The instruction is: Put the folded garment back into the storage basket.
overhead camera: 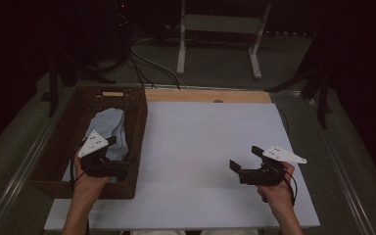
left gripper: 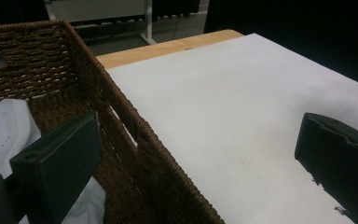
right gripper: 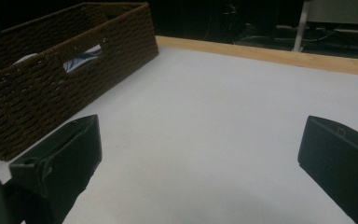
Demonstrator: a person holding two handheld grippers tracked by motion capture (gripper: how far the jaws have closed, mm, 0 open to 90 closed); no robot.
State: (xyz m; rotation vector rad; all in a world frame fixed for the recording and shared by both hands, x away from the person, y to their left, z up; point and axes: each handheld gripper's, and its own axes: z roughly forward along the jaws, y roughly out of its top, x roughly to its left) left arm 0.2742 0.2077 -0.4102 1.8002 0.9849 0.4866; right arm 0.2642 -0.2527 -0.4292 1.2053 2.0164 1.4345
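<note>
We see two bare forearms, each hand gripping a black gripper: the left gripper (overhead camera: 118, 152) and the right gripper (overhead camera: 245, 157). Each carries a white three-cornered plate dotted with small holes and trails a thin black cable. The jaws are thick, matte black blocks.

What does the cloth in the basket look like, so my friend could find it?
Start at the white table top and look to its left edge, where a dark brown woven basket sits. Inside lies the cloth, pale bluish-white, soft and crumpled. It is the one light thing against the brown weave, just beyond the left gripper.

Lab: black curtains (overhead camera: 24, 29), floor cables (overhead camera: 147, 61).
</note>
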